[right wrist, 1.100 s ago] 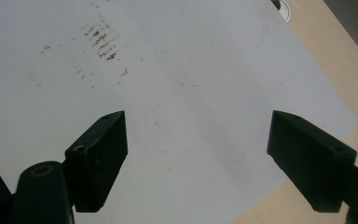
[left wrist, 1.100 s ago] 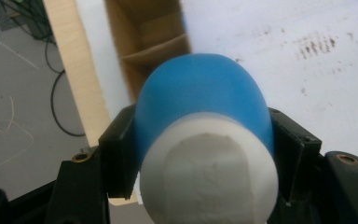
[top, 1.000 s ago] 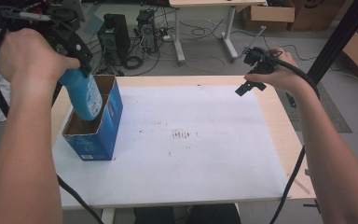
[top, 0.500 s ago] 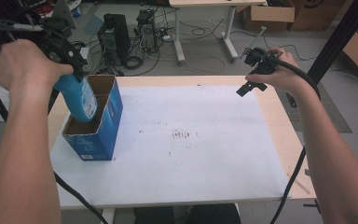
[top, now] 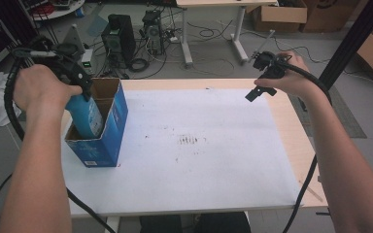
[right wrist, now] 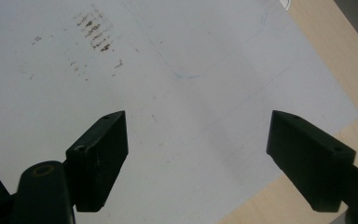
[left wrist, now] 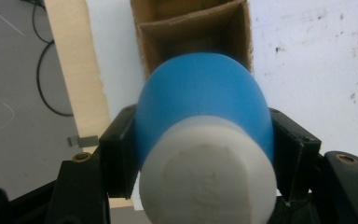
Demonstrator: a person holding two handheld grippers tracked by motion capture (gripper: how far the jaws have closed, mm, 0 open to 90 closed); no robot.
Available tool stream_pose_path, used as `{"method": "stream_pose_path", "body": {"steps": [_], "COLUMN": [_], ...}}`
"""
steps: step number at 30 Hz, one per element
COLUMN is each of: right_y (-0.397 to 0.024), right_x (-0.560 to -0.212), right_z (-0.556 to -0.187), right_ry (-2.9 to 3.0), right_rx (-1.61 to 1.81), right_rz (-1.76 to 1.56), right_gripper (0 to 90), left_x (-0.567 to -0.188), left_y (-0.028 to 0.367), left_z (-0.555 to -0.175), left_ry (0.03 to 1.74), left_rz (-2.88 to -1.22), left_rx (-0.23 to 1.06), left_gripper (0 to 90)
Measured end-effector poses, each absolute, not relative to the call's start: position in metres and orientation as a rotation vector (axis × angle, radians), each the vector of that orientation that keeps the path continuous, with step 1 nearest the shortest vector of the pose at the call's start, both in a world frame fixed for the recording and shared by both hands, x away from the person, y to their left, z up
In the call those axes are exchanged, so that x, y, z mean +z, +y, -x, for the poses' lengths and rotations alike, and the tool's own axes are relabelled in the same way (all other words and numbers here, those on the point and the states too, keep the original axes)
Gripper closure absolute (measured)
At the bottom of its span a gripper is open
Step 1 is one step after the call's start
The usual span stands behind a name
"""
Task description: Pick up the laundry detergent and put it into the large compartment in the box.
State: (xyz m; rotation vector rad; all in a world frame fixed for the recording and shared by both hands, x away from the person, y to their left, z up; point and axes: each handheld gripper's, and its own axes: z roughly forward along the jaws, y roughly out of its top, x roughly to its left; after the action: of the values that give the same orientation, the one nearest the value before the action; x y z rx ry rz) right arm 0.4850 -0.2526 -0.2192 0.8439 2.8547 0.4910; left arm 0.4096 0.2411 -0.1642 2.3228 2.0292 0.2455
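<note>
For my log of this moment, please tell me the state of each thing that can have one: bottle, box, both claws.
Blue bottle: cap on, tilted, lower part inside the box, gripped.
Cardboard box: upright on the white sheet, top open.
Left claw: shut on the blue bottle.
Right claw: open, empty, held above the table.

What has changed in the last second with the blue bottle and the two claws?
The left claw, shut on the blue bottle, has drawn back toward the person's side, and the bottle's base now sits lower in the near compartment of the blue cardboard box. Nothing was released. The right claw stays open above the far right of the white sheet; the box has not moved.
</note>
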Motion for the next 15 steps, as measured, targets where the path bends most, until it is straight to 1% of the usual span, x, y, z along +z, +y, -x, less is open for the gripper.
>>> {"method": "stream_pose_path", "body": {"steps": [6,15], "right_y": [-0.252,-0.253], "right_x": [-0.223,-0.228], "right_z": [-0.486,-0.489], "right_ry": [2.86,2.869], "right_rx": [0.484,0.474], "right_rz": [-0.846,-0.851], "right_gripper": [20.5,20.4], "left_x": [-0.191,-0.227], "left_y": [0.241,0.241], "left_z": [-0.417,-0.424], "left_ry": [2.036,2.056], "left_rz": [-2.348,-2.36], "left_rx": [0.19,0.152], "left_gripper": [37.3,37.3]}}
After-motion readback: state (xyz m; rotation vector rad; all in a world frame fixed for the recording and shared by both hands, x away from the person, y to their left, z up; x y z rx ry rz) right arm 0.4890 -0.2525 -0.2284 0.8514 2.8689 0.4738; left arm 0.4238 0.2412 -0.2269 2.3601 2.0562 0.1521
